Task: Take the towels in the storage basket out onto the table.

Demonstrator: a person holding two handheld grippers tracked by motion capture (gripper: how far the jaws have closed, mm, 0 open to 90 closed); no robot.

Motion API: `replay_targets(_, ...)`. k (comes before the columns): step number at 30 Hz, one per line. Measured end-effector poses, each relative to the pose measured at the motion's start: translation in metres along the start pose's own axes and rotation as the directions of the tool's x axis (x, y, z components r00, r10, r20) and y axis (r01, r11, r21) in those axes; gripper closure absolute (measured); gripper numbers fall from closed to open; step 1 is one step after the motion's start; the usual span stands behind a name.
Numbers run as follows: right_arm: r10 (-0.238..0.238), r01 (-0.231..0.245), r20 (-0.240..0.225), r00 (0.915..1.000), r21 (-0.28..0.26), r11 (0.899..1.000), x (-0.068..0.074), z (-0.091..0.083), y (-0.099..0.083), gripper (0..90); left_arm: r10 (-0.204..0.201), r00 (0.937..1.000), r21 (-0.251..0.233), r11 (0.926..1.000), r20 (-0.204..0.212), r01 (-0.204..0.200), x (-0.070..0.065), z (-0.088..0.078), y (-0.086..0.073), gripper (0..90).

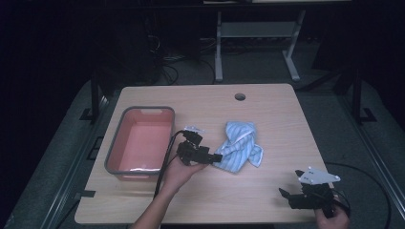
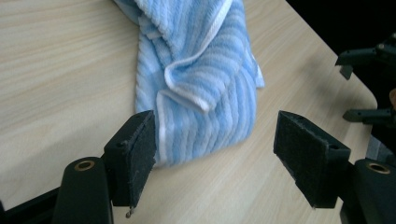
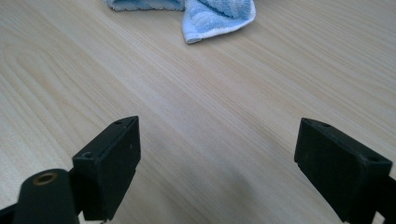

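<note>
- Left gripper view: left gripper (image 2: 215, 158) jaws spread, unloaded; striped cloth (image 2: 196, 79) lies crumpled on table (image 2: 56, 70), its edge beside one pad.
- Risk: closing now may pinch a single fold, so the cloth drags or slips.
- Right gripper (image 3: 217, 163): released, well apart.

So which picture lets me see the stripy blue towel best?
The left gripper view: the towel sits close up there, so its stripes, white edging and crumpled folds are plain. The high view shows the whole towel small, bunched on the table beside the left gripper. The right gripper view catches just a corner at the top edge.
</note>
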State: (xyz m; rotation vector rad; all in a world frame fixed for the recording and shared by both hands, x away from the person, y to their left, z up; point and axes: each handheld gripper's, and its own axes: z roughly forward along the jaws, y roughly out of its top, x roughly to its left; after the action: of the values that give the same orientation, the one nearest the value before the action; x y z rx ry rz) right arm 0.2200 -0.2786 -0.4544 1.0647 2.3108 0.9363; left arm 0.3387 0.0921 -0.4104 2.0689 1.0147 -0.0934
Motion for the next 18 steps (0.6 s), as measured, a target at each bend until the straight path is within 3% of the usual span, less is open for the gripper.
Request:
replay_targets(8,-0.002,0.002,0.003,1.0,0.002,1.0,0.0,0.0,0.0,13.9,0.036,0.9993,0.009,0.9993,-0.01,-0.036,-0.008,-0.007,-0.01,29.1)
replay_targets(18,0.001,-0.001,0.008,1.0,0.006,1.0,0.0,0.0,-0.001,13.9,0.047,0.9987,0.001,0.9989,0.018,-0.047,-0.012,-0.019,-0.026,28.0)
